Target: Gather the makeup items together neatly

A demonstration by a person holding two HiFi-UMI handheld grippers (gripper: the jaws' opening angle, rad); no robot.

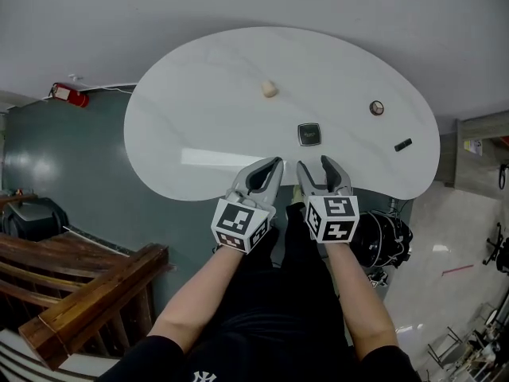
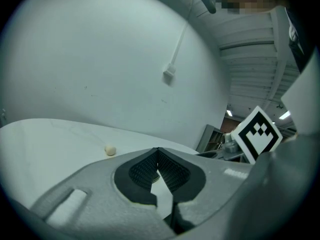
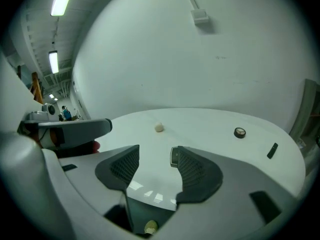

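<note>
Left tool: jaws were held together, nothing gripped.
Right tool: jaws were held apart, nothing between.
Square compact: was seen on the worktop, just beyond the right tool.

Bright even light w/ fisheye edges

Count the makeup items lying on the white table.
4: beige sponge toward the far side, dark compact at centre, small round case further right, black stick nearest the right edge. Others may be hidden.
</note>
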